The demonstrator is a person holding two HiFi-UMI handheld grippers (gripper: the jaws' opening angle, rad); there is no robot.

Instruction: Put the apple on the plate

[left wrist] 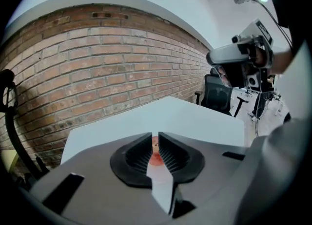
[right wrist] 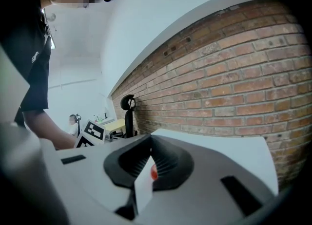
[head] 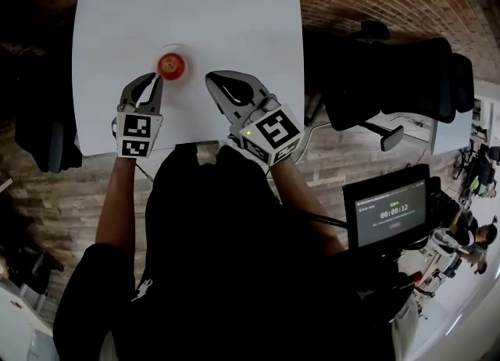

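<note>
Head view, apple [head: 172, 64] upright on plate [head: 186, 53]

Black short-sleeved top [head: 219, 234]; left tongs [head: 154, 84] and right tongs [head: 212, 82], grey-bodied with black ribbed pads [left wrist: 136, 156], each bearing a white cube with black square markers [head: 139, 134]; right cube shows green light [head: 248, 133].

The left tool [head: 155, 80] hangs over the worktop's [head: 234, 16] near edge, tilted downward, jaws all but together, gripping nothing. The right tool [head: 211, 80], well apart from it, points flatter, jaws closed, empty.
</note>
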